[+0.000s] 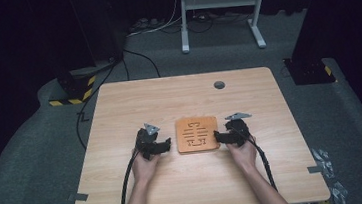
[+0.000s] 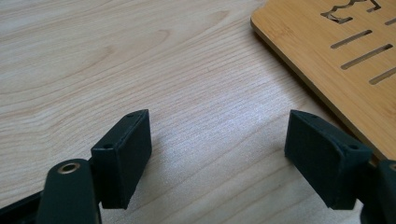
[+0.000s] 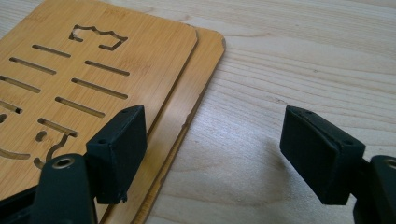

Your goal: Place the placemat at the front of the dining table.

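An orange-brown bamboo board [image 1: 197, 134] with cut-out slots lies flat near the middle of the light wooden table [image 1: 134, 101]. The right gripper view shows it as two stacked boards [image 3: 93, 65], the upper one shifted off the lower one's edge [image 3: 196, 88]. My left gripper [image 1: 167, 144] rests just left of the board, jaws wide open over bare table [image 2: 217, 140], the board's corner [image 2: 327, 70] beside its right jaw. My right gripper [image 1: 217, 136] sits at the board's right edge, open [image 3: 212, 144], with its left jaw over the board and nothing held.
A round grey grommet [image 1: 219, 85] sits in the tabletop at the back. Beyond the table stand a white desk frame [image 1: 220, 8] and floor cables [image 1: 161, 26]; a yellow-black striped base [image 1: 75, 89] lies at the back left. Bare wood surrounds the board.
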A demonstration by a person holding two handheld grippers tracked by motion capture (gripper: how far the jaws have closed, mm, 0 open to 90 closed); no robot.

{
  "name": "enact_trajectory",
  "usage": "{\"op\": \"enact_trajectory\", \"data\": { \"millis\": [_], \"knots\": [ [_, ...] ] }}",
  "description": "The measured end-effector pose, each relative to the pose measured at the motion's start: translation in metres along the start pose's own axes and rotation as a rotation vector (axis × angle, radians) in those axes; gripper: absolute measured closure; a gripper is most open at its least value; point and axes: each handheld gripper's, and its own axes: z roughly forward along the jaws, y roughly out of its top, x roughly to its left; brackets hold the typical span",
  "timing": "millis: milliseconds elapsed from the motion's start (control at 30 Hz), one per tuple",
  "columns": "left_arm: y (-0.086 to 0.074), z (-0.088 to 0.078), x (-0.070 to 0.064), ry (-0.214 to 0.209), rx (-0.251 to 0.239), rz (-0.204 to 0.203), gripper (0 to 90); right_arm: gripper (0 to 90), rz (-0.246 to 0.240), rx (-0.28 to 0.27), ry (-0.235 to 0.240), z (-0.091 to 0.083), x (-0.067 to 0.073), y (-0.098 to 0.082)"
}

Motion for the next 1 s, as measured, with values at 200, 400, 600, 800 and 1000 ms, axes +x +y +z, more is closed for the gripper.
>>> {"op": "enact_trajectory", "data": {
  "millis": [200,400,600,800,1000],
  "knots": [
    [-0.001,-0.001,0.001,0.018,0.0,-0.01,25.5,22.9,-0.009,0.001,0.004,0.001,0.003,0.0],
    [-0.003,-0.006,0.002,0.038,-0.03,-0.015,29.3,22.2,-0.015,-0.001,-0.009,0.001,0.008,0.0],
    [-0.006,-0.015,0.004,-0.017,-0.1,-0.045,31.3,22.2,-0.017,0.001,-0.006,0.001,0.009,0.001],
    [-0.009,-0.023,-0.005,-0.065,-0.131,-0.011,30.5,22.2,-0.012,0.004,0.003,0.002,0.013,0.001],
    [-0.009,-0.025,-0.008,-0.114,-0.141,-0.004,29.7,22.2,-0.022,0.008,0.001,0.003,0.015,0.001]
  ]
}}
